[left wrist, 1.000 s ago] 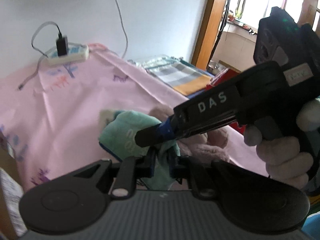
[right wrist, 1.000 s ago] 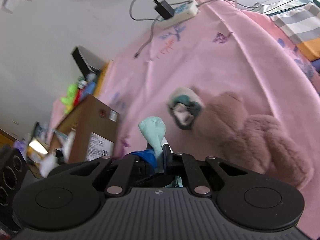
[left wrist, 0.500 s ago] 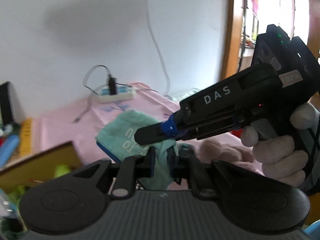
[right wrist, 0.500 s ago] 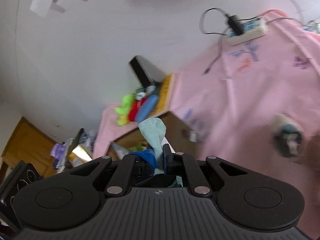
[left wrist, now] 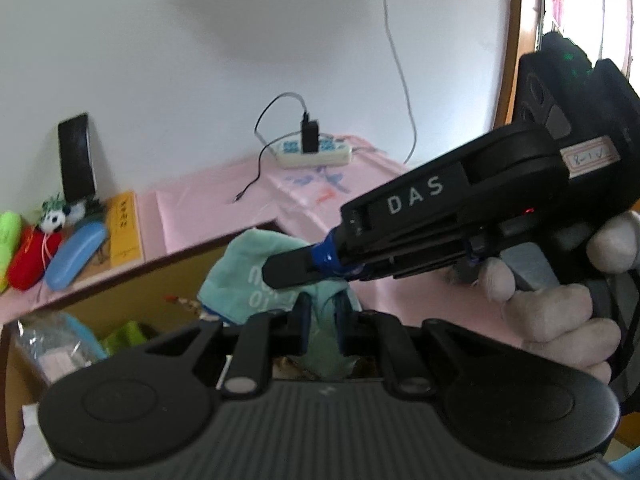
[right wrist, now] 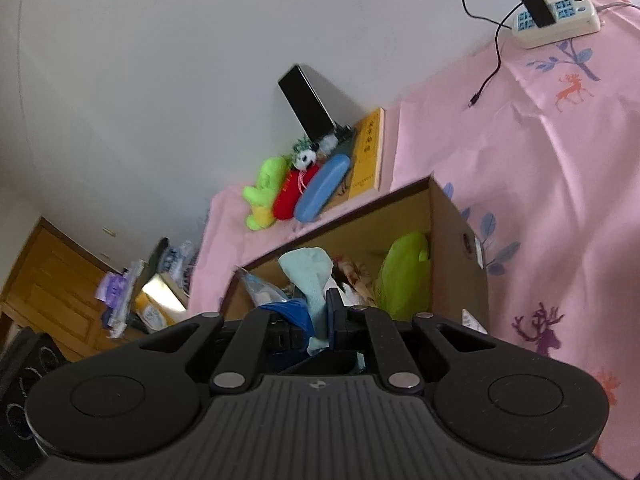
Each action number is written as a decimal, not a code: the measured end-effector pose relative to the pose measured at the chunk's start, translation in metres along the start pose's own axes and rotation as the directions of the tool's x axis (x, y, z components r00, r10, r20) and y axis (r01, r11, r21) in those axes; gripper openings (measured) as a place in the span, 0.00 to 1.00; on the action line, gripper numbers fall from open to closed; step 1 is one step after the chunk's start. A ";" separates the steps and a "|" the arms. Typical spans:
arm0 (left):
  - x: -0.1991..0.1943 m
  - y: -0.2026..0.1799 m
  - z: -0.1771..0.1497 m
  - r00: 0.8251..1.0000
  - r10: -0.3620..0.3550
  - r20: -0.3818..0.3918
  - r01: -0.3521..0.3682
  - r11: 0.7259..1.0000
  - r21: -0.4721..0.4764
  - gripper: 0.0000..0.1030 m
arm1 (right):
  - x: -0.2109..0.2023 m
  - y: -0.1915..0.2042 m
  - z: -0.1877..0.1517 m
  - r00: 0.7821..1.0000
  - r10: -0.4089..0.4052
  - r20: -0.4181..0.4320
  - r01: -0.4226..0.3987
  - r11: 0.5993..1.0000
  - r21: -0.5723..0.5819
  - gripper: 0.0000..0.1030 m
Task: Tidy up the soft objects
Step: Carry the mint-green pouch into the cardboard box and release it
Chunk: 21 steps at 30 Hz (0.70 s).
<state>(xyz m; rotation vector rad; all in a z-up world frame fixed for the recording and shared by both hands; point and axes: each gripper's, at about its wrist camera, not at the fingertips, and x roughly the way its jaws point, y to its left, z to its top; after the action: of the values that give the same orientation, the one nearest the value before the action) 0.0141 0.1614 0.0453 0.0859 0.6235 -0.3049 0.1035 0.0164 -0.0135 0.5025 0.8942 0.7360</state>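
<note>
A teal towel [left wrist: 248, 268] with white lettering hangs in the air, pinched by both grippers. My left gripper [left wrist: 320, 310] is shut on its lower fold. My right gripper [left wrist: 282, 270] reaches in from the right, held by a gloved hand [left wrist: 560, 312], and is shut on the same cloth. In the right wrist view the towel [right wrist: 308, 276] sticks up between the fingers of my right gripper [right wrist: 320, 312]. Below it is an open cardboard box [right wrist: 444, 216] holding a lime green soft item [right wrist: 404, 276] and a plastic bag [right wrist: 260, 288].
Behind the box, a green plush [right wrist: 264, 192], a red plush [right wrist: 290, 196], a small panda [right wrist: 306, 156], a blue case [right wrist: 322, 190], a yellow book [right wrist: 368, 152] and a black phone [right wrist: 308, 104] stand by the wall. A power strip [right wrist: 556, 20] lies on the pink cloth [right wrist: 560, 168].
Both grippers have carried the towel leftward, from over the pink plush bear on the cloth to above the open cardboard box. The bear has left both views.
</note>
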 end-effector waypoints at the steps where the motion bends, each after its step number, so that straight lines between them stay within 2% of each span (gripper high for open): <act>1: 0.003 0.003 -0.003 1.000 -0.001 -0.008 0.001 1.000 -0.004 0.09 | 0.004 0.001 -0.002 1.000 -0.011 -0.002 0.011 1.000 -0.008 0.00; 6: 0.019 0.024 -0.012 0.998 -0.048 -0.046 0.046 0.997 -0.054 0.09 | 0.022 0.007 -0.012 0.994 -0.103 0.034 0.105 0.992 -0.064 0.00; 11: 0.031 0.029 -0.018 0.993 -0.083 -0.078 0.078 0.995 -0.067 0.10 | 0.022 0.011 -0.015 0.971 -0.227 0.073 0.234 0.964 -0.122 0.01; 18: 0.044 0.027 -0.018 0.988 -0.121 -0.095 0.114 0.991 -0.068 0.11 | 0.000 0.015 -0.012 0.939 -0.301 0.166 0.325 0.934 -0.146 0.02; 21: 0.049 0.028 -0.016 0.982 -0.141 -0.124 0.131 0.988 -0.080 0.18 | -0.007 0.013 -0.013 0.935 -0.306 0.180 0.331 0.935 -0.129 0.02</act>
<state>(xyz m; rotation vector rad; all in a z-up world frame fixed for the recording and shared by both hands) 0.0511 0.1788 0.0035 -0.0062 0.7699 -0.4111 0.0850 0.0207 -0.0077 0.2604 0.7401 0.4566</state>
